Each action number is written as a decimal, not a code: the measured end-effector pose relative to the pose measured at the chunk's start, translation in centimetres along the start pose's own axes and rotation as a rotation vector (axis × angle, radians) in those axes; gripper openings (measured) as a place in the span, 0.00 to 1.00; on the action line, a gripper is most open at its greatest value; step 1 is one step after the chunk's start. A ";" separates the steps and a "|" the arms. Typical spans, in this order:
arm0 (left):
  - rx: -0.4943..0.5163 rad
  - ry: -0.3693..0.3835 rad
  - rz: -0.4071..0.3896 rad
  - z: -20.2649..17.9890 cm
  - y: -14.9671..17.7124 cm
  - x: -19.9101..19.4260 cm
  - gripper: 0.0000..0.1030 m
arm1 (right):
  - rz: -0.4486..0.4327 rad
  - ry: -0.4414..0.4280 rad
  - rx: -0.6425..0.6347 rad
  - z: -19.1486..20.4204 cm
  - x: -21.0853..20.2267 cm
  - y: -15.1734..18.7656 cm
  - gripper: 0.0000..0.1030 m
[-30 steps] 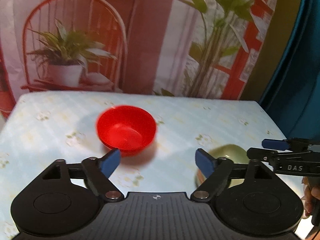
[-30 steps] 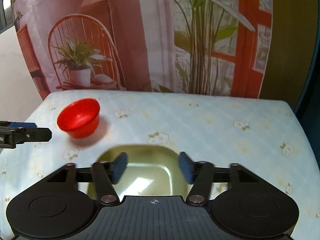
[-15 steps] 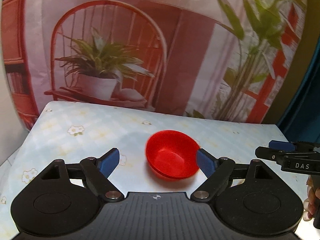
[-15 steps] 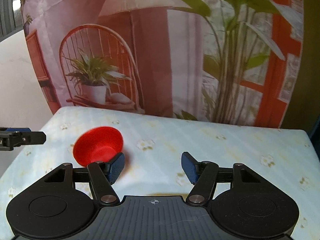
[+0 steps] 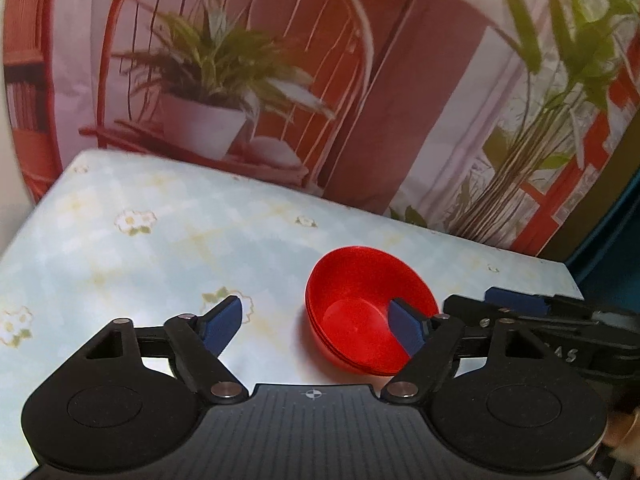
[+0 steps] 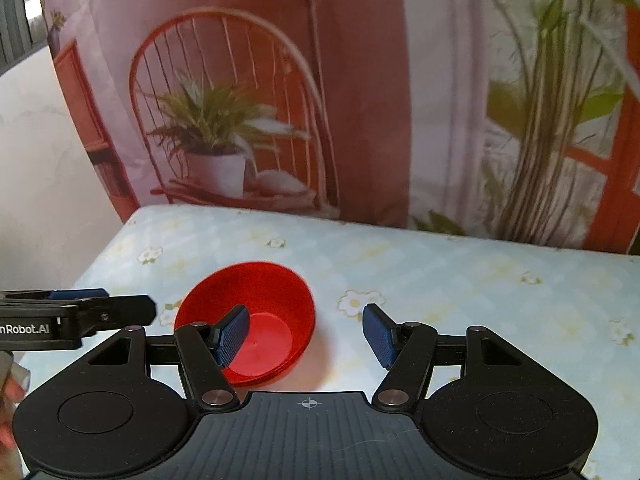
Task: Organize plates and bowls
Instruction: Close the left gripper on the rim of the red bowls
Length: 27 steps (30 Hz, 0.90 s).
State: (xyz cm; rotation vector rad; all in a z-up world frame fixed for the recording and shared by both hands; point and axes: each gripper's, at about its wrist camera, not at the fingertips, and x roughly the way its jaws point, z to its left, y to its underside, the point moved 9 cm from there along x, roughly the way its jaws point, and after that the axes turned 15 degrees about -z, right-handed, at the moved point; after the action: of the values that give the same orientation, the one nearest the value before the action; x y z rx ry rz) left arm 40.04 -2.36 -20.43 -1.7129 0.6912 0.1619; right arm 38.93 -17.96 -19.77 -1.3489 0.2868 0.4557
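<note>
A red bowl (image 5: pixel 368 312) sits upright on the flowered tablecloth; it looks like a stack of nested bowls. My left gripper (image 5: pixel 316 328) is open and empty, with its right finger in front of the bowl's right side. The right gripper shows at the right edge of this view (image 5: pixel 520 312). In the right wrist view the red bowl (image 6: pixel 256 300) lies ahead and left. My right gripper (image 6: pixel 308 334) is open and empty, its left finger over the bowl. The left gripper (image 6: pixel 80 312) pokes in from the left. The green plate is out of view.
The table (image 5: pixel 120 240) has a pale blue flowered cloth; its far edge meets a printed backdrop (image 5: pixel 280 80) of a chair and plants. A dark teal curtain (image 5: pixel 616 248) hangs at the right. The table's left edge (image 6: pixel 116 240) is close to the bowl.
Both grippers have swung left and closer to the red bowl. The green plate under the right gripper has dropped out of view. Both stay open.
</note>
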 end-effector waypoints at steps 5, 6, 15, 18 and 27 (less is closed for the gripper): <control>-0.035 0.001 0.031 0.5 1.3 1.6 0.68 | 0.037 0.007 0.000 0.1 2.2 1.3 0.56; -0.040 0.001 0.038 0.6 1.5 1.8 0.68 | 0.042 0.009 -0.002 0.1 2.5 1.5 0.55; -0.113 0.008 0.074 1.2 2.6 3.6 0.61 | 0.093 0.011 0.004 -0.4 4.7 3.4 0.49; -0.123 0.010 0.083 1.1 3.0 3.9 0.58 | 0.107 0.010 -0.009 -0.3 5.2 3.8 0.47; -0.147 0.036 0.098 0.8 3.6 4.5 0.34 | 0.138 -0.012 -0.025 0.0 5.7 4.3 0.37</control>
State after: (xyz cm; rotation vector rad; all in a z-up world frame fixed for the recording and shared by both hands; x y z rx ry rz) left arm 41.99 -3.60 -25.78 -1.8264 0.8064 0.2561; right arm 41.94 -16.49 -26.10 -1.3549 0.3668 0.5843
